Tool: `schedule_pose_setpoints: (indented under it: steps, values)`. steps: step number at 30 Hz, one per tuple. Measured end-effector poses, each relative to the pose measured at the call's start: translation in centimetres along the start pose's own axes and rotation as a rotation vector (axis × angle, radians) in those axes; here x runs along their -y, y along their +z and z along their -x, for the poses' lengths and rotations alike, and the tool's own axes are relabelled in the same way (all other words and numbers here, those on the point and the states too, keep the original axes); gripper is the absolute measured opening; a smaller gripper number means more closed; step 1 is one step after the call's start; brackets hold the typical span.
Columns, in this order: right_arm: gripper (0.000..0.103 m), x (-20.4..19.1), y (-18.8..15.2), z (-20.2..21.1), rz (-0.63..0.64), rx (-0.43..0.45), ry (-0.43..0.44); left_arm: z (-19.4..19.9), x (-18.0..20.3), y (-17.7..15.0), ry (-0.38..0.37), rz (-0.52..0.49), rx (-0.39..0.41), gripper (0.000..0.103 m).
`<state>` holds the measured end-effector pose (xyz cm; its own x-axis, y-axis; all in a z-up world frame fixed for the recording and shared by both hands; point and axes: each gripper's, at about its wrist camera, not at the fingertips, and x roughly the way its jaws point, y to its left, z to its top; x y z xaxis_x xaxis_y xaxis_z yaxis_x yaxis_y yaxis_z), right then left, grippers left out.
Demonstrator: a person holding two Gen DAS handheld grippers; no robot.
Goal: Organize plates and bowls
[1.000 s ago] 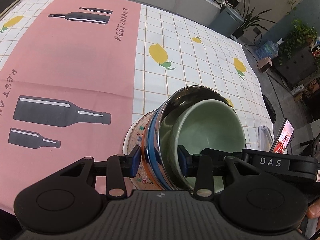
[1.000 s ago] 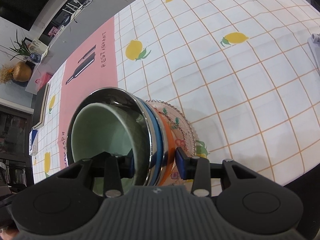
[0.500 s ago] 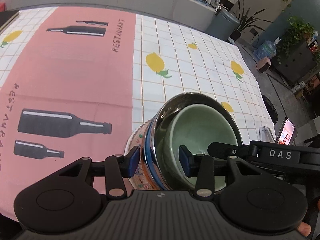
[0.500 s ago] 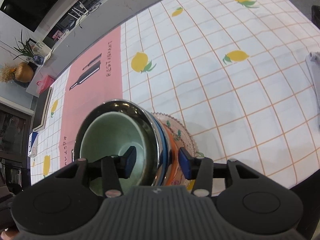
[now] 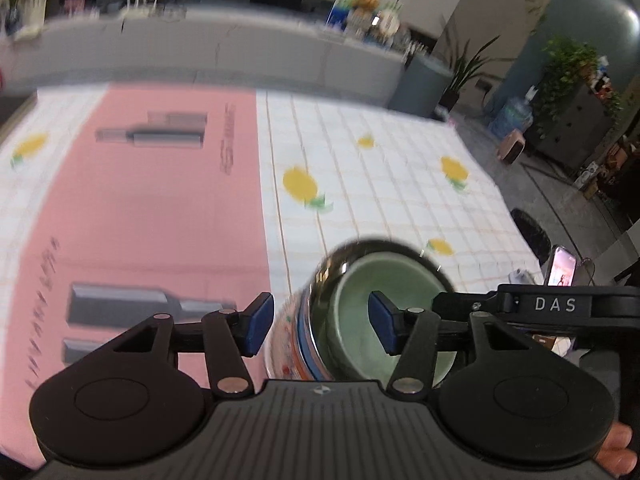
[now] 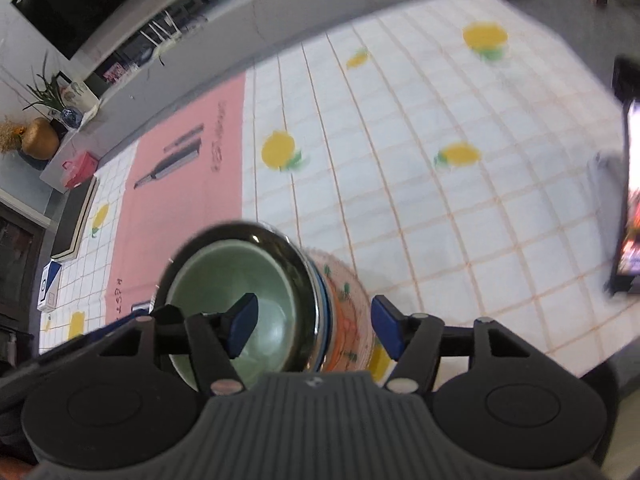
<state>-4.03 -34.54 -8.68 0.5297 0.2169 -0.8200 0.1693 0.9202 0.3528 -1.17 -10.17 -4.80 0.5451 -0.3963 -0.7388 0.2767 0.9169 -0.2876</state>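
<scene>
On the other tool crossing the left wrist view, white letters spell "DAS". The pink panel of the tablecloth carries black bottle prints and a line of lettering too blurred to read in either view.

The stack stands on the tablecloth near its front edge: a pale green bowl nests in a shiny steel bowl, which sits in bowls with blue and orange sides, all on a patterned plate with a scalloped rim.

The left gripper has just been opening; its blue pads stand wide on either side of the stack's near wall, clear of it, gripping nothing. The right gripper has likewise just been spreading, one pad over the green bowl, the other outside the plate, neither pressing on anything.

Only the left view shows potted plants, a water jug on the floor and fingertips at the lower right. Only the right view shows a golden vase, a red bag and a dark screen on the wall. A lit phone stands upright at the table's right edge, large in the right view, small in the left.
</scene>
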Motion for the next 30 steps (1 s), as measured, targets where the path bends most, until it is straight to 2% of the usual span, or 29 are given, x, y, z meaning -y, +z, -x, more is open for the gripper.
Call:
schedule_pose_setpoints:
  steps: [8, 13, 17, 21, 25, 30]
  values:
    - [0.074, -3.9, -1.4, 6.0, 0.196, 0.277, -0.041, 6.3, 1.1, -0.1, 0.088, -0.181, 0.233, 0.064]
    - [0.077, -5.8, -4.3, 7.9, 0.285, 0.371, -0.047, 8.6, 1.9, -1.6, 0.147, -0.232, 0.340, 0.063]
    - [0.077, -6.9, -7.0, 8.3, 0.314, 0.387, -0.034, 9.6, 1.8, -3.0, 0.189, -0.230, 0.392, 0.063]
    - [0.077, -8.0, -9.9, 8.0, 0.336, 0.375, -0.025, 9.8, 1.0, -4.3, 0.234, -0.209, 0.380, 0.063]
    - [0.077, -8.9, -12.3, 7.5, 0.361, 0.372, -0.063, 9.1, 0.1, -5.6, 0.250, -0.197, 0.314, 0.063]
    - [0.077, -9.0, -13.8, 6.7, 0.350, 0.353, -0.115, 8.2, -0.5, -7.8, 0.290, -0.211, 0.220, 0.063]
